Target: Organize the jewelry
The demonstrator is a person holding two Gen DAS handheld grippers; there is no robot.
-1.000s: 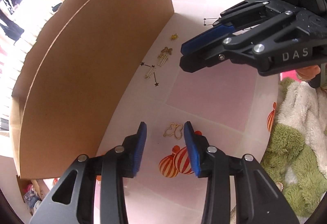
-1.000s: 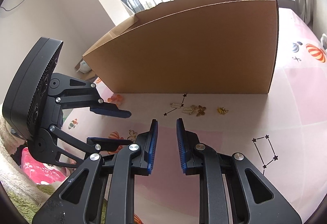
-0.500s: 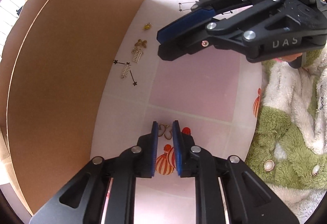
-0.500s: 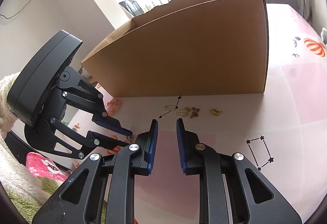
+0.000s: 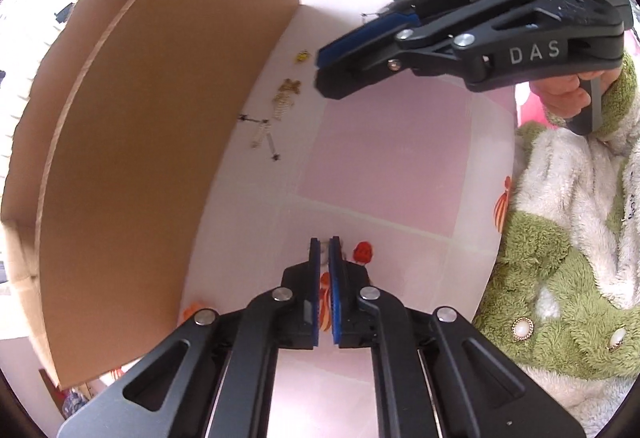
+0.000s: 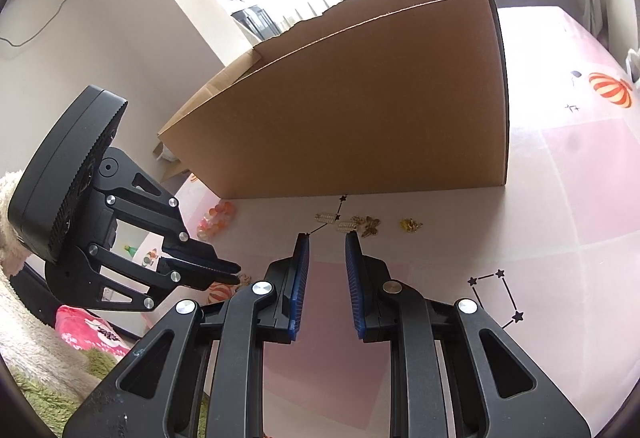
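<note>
My left gripper (image 5: 324, 243) is shut on a gold butterfly earring; only a thin sliver of it shows between the blue pads. It also shows in the right wrist view (image 6: 236, 274), low over the table. Several gold earrings lie in a row by the cardboard box (image 5: 160, 142): a small gold piece (image 5: 303, 56), a butterfly piece (image 5: 291, 85) and two comb-shaped pieces (image 5: 262, 132). They also show in the right wrist view (image 6: 370, 225). My right gripper (image 6: 325, 238) is open and empty, hovering just short of those earrings; it also shows in the left wrist view (image 5: 322, 68).
The pink and white tablecloth (image 5: 384, 158) has printed balloons (image 5: 363, 252) and star lines (image 6: 496, 294). The tall open box stands along the left. A green and white fleece sleeve (image 5: 568, 238) is at the right. Pink beads (image 6: 216, 222) lie by the box corner.
My left gripper closed on the butterfly earring on the table. My right gripper moved closer to the row of earrings and opened wider.
</note>
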